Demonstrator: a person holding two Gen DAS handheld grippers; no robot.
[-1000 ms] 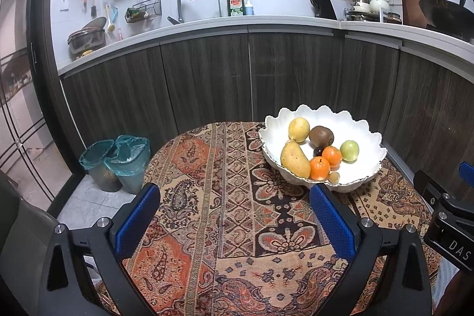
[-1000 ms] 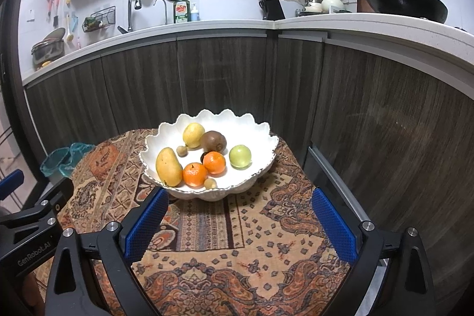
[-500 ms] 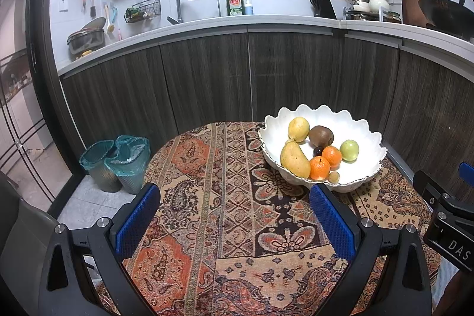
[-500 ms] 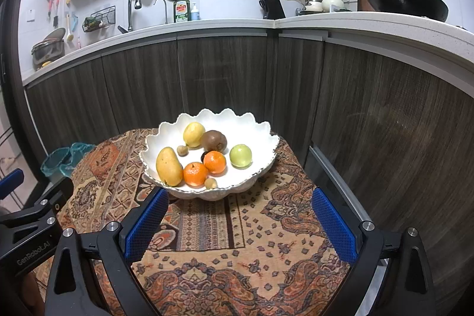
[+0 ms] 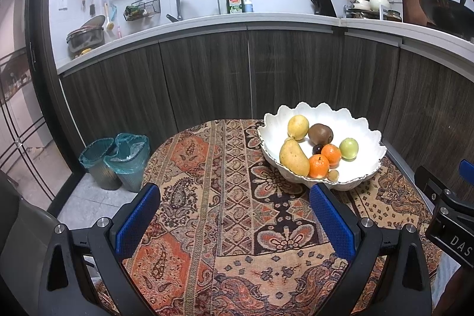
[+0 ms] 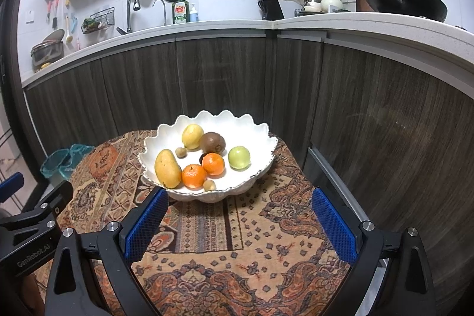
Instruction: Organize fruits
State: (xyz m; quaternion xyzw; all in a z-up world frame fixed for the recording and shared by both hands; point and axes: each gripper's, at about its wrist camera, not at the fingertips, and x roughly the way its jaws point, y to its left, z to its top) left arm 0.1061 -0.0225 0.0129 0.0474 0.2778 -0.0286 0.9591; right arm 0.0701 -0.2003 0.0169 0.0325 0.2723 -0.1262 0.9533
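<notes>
Nothing is moving since a second ago | left gripper (image 5: 234,212) and right gripper (image 6: 238,215) are hovering spread wide, empty, over the cloth (image 5: 207,182) | bowl (image 6: 260,144) is sitting at the table's 1 o'clock, holding mango (image 6: 167,168), lemon (image 6: 192,136), kiwi (image 6: 212,142), two oranges (image 6: 194,176), green apple (image 6: 239,157)

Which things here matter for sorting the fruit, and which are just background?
Job: white bowl, mango, two oranges, green apple, kiwi, lemon.

Background: bins, wok, dish soap, patterned cloth.
</notes>
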